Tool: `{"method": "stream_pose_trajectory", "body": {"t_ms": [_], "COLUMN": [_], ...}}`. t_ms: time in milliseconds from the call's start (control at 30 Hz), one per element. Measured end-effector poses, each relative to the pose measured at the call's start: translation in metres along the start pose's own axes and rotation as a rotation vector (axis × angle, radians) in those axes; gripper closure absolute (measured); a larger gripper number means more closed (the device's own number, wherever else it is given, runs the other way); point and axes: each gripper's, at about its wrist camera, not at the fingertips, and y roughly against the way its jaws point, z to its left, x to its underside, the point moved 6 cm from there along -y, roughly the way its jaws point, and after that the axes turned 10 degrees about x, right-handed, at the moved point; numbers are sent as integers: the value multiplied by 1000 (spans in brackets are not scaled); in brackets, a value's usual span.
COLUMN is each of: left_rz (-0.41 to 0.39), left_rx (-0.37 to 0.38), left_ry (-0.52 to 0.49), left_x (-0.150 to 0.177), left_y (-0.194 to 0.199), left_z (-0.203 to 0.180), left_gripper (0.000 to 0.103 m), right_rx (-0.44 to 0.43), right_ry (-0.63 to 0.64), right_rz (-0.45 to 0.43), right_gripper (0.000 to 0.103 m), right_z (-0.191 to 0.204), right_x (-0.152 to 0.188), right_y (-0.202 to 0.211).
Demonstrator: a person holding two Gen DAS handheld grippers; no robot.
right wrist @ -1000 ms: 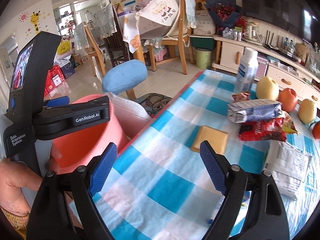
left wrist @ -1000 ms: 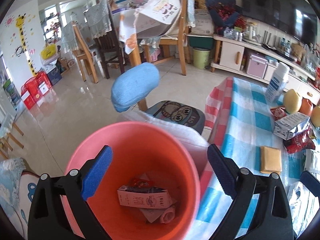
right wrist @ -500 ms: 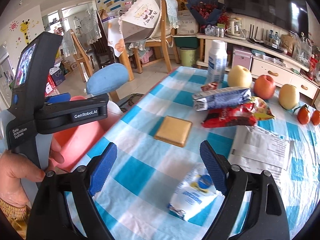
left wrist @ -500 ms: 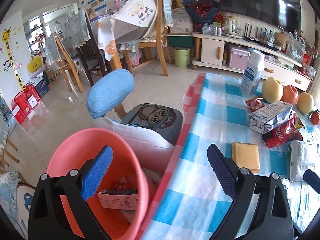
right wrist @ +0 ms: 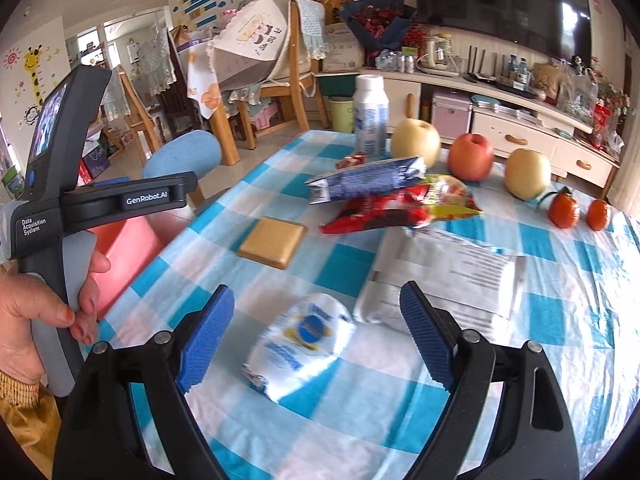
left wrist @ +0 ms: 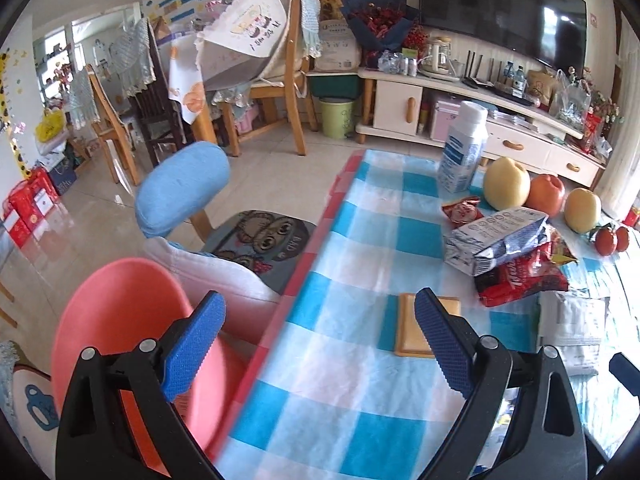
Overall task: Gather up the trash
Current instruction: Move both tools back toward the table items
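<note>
In the left wrist view the left tongs have swung away from the mouth of the pink bucket, which a second ago filled the frame with cartons inside; now they hang wide open and empty over the edge of the checked bench, the bucket just beside it at lower left. In the right wrist view the right tongs, also wide open and holding nothing, have travelled across the bench to hover above a crumpled white-and-blue wrapper, which lies between the jaws but untouched. I judge that the last drop is finished and this wrapper is the next trash, with the snack bags farther back.
</note>
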Motion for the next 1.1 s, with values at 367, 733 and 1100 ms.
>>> {"method": "stream_pose_trajectory", "body": {"t_ms": [367,733,1100], "left_rz": [121,221,242], "left_rx": [152,139,121], "left_ry": [-54,-139,-160], "left_x": [20,38,41], "left_y": [-38,-79,-99], "left_z": [-46,-66,-68], "left_gripper": [9,9,9], "right_rx": [56,59,-111], "right_ry": [-88,-216,-258], "right_rz": [-10,87,203], "right_gripper": [17,17,18], "right_z": [-72,-137,-140], "right_x": [10,21,20], "right_y": [7,-27,-76]}}
